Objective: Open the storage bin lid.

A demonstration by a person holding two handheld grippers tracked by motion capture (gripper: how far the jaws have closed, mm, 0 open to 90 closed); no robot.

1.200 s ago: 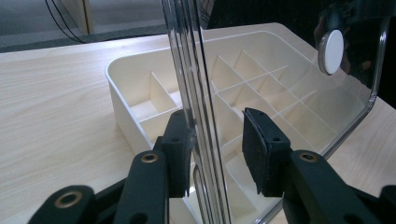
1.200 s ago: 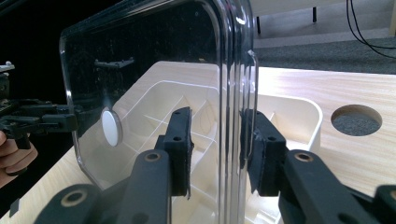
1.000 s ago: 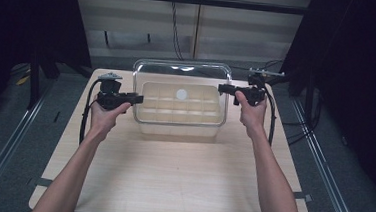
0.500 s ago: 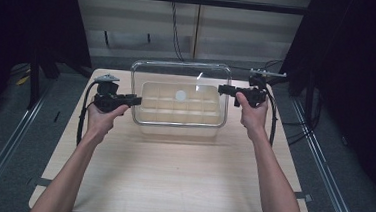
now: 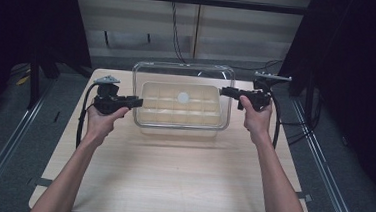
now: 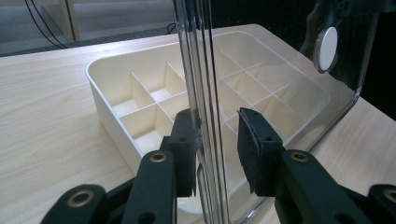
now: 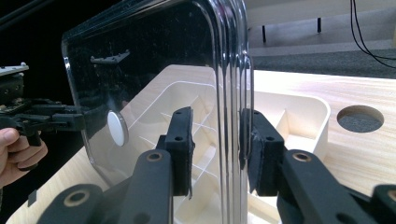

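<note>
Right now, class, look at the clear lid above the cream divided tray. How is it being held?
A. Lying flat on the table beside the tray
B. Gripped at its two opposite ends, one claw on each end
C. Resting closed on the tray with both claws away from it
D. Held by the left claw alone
B: the left claw and the right claw each grip one end rim of the clear lid above the divided tray.

The clear lid (image 6: 205, 93) runs off the left gripper view's top and bottom edges, at twelve and six o'clock.
</note>
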